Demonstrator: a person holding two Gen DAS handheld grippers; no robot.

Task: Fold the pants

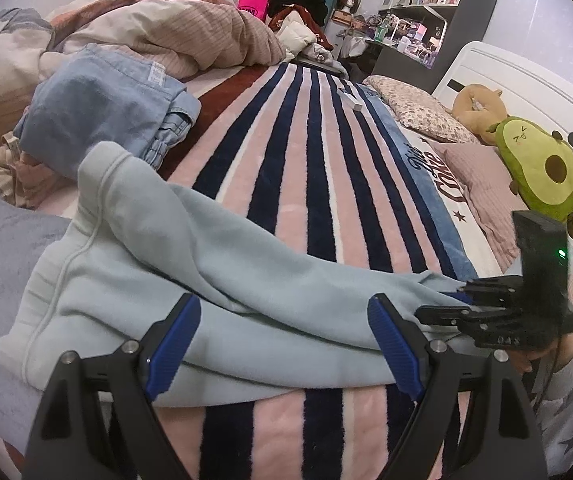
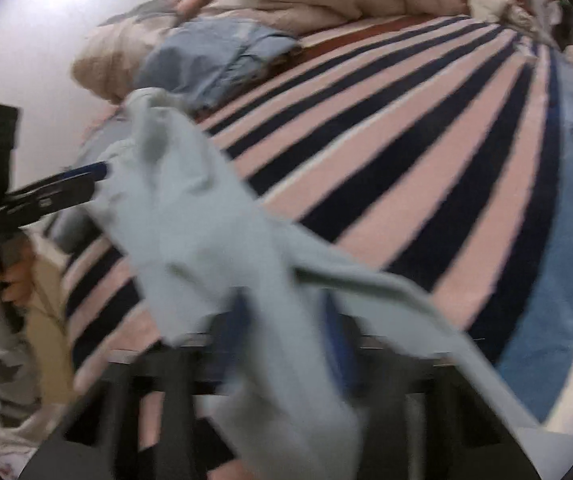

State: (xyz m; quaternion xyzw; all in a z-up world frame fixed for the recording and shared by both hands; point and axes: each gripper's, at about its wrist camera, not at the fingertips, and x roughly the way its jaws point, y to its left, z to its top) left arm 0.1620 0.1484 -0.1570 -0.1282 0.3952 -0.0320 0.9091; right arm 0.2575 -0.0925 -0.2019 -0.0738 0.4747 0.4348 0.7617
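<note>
Pale blue pants [image 1: 174, 264] lie crosswise on the striped blanket [image 1: 318, 152], waistband to the left, partly folded over themselves. My left gripper [image 1: 282, 304] stands open just above them, its blue pads [image 1: 176, 344] wide apart with cloth below and nothing pinched. It shows from the side in the right wrist view as the left gripper [image 2: 94, 178] at the pants' far edge. My right gripper [image 1: 460, 292] is at the pants' right end, shut on the cloth. In its own blurred view the pants [image 2: 190, 208] drape over and between the narrow jaws of the right gripper [image 2: 290, 320].
A crumpled denim garment [image 1: 102, 108] and a heaped quilt [image 1: 158, 32] lie at the bed's far left. Pillows [image 1: 418, 108], an avocado plush [image 1: 538, 164] and the white headboard [image 1: 526, 84] are on the right. A small white box [image 1: 352, 100] rests on the blanket. A star-print sleeve [image 1: 570, 420] is at lower right.
</note>
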